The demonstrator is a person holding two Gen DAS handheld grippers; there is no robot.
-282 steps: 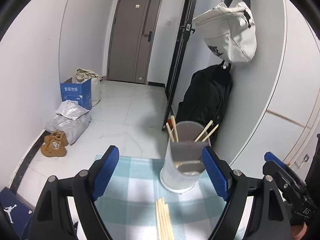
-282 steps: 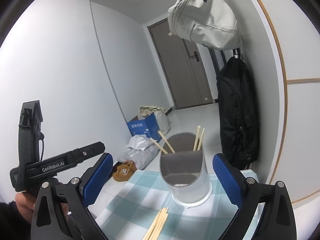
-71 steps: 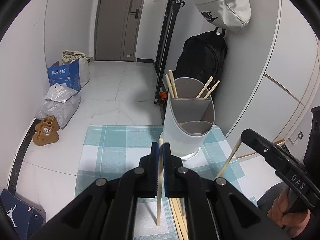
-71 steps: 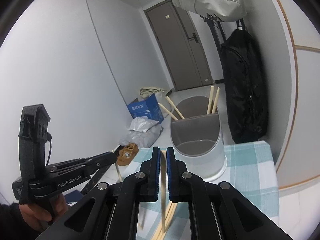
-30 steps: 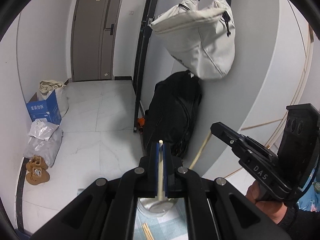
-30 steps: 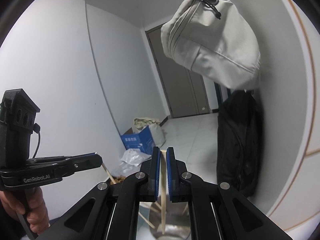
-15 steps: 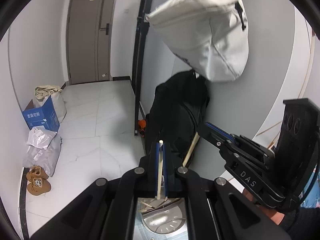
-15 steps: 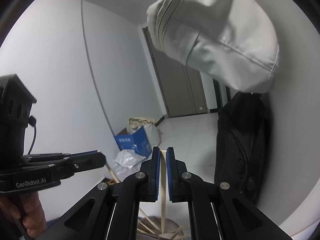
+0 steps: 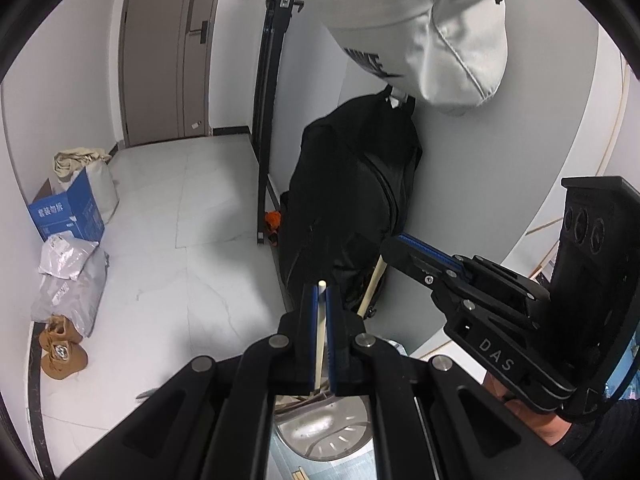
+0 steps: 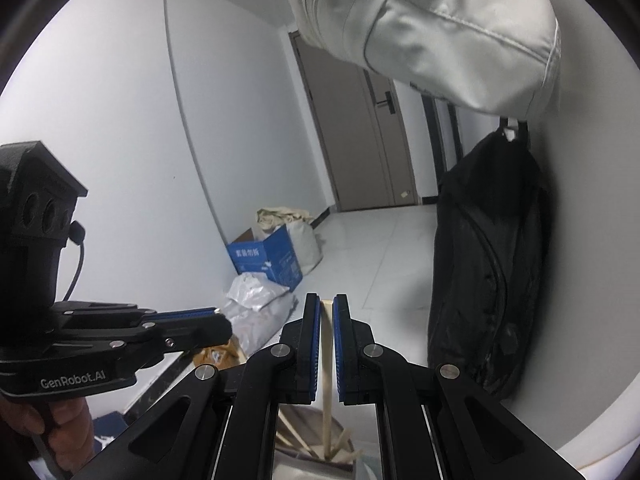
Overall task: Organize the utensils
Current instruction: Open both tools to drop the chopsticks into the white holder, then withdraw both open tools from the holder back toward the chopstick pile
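utensil holder mostly hidden, chopstick ends hidden

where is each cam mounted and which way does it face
Left wrist: sits on the left gripper, facing down over the holder toward the hallway door; shows its jaws shut on a chopstick, plus the right gripper and hand.
Right wrist: sits on the right gripper, facing the same hallway; shows its own chopstick, plus the left gripper.
Shared: black bag, blue box.
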